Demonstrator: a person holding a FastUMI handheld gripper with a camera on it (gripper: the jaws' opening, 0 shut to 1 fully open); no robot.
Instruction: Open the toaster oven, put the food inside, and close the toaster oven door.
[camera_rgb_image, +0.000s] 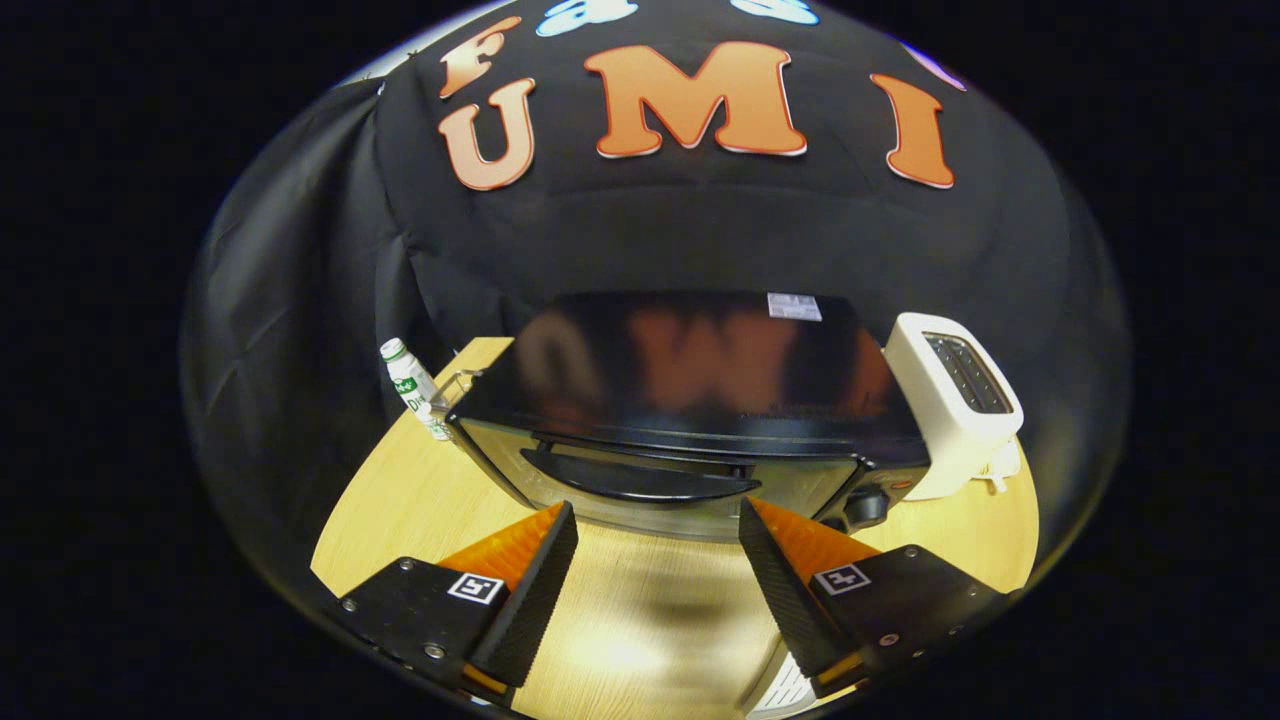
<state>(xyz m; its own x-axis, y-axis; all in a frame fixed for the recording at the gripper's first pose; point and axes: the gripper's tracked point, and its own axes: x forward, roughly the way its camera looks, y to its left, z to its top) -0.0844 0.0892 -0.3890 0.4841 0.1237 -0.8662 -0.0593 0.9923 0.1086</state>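
- The gripper (657, 520) hangs above the wooden table (400, 500), its two fingers spread wide with nothing between them but bare tabletop
- At the near right, just under the right finger, a small piece of something white and ribbed (785, 690) peeks in; what it is cannot be told
- Just ahead of the fingertips stands the toaster oven (690, 400), its front facing the gripper and its door shut
- The door handle (640, 478), a dark curved bar, runs across the top of the door, just beyond the gap between the fingers and apart from both of them
- A dark knob (865, 505) sits on the oven's right front, close by the right fingertip
- The oven's glossy black top carries a small label (795, 306) at its far right corner
- To the right of the oven, just beside it, stands a white slot toaster (950, 400)
- To the left of the oven, at the table's far left edge, stands a small white bottle (410, 385) with a green cap, tilted in the lens
- The food is hard to make out from here
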